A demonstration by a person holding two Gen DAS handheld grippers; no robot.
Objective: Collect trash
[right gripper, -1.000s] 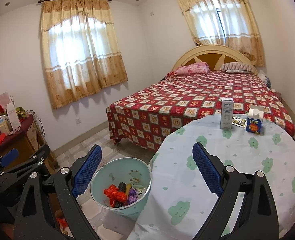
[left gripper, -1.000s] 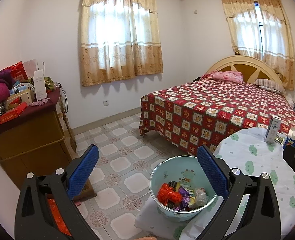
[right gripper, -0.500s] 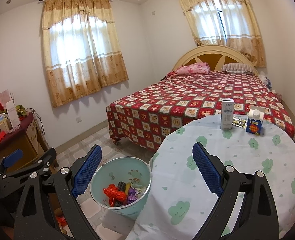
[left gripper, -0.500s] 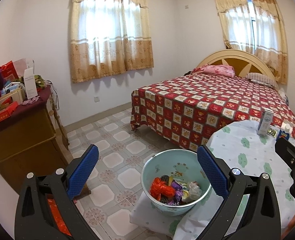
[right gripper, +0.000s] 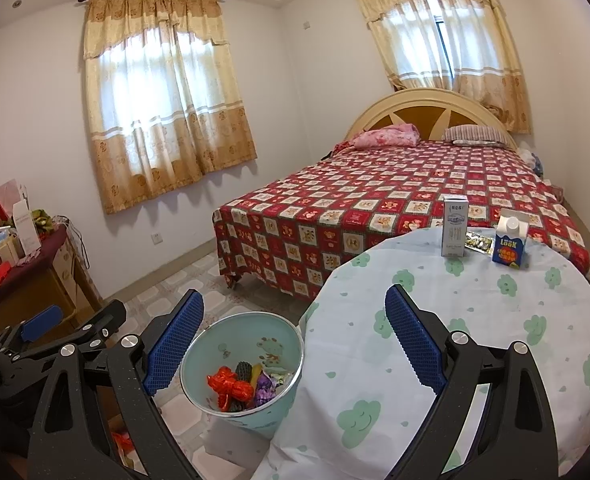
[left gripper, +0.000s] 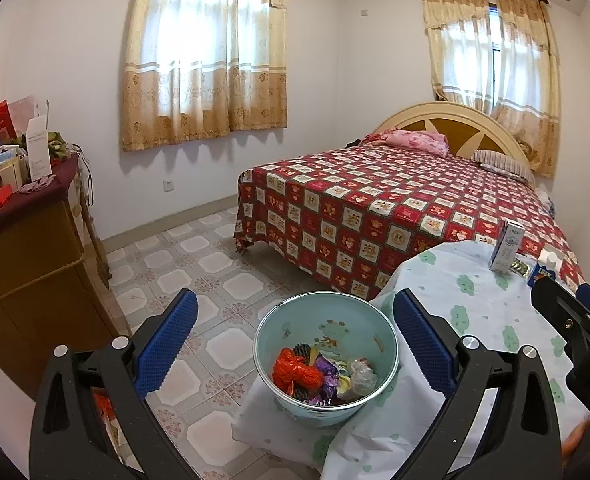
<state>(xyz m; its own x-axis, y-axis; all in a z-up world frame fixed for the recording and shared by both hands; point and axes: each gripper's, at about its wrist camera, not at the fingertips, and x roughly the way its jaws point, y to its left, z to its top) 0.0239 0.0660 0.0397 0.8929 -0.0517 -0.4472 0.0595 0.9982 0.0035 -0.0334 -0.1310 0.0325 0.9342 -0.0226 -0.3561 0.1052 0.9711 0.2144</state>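
A light blue bin (left gripper: 327, 324) (right gripper: 231, 344) stands beside the round table (right gripper: 475, 320) (left gripper: 475, 292) and holds several pieces of trash, among them red wrapping (left gripper: 297, 374) (right gripper: 231, 388). On the table's far side stand a white carton (right gripper: 454, 232) (left gripper: 507, 246), a blue juice carton (right gripper: 510, 243) (left gripper: 545, 268) and a foil wrapper (right gripper: 478, 242). My left gripper (left gripper: 295, 344) is open and empty above the bin. My right gripper (right gripper: 293, 336) is open and empty over the table's near edge, far from the cartons.
A bed with a red checked cover (left gripper: 395, 204) (right gripper: 375, 200) stands behind the table. A wooden cabinet (left gripper: 23, 260) piled with boxes and clothes is at the left. Tiled floor (left gripper: 199, 264) lies between them.
The left gripper's view has shifted rightward and slightly down, bringing the bin closer to centre. The right gripper has barely moved. Both stay open.
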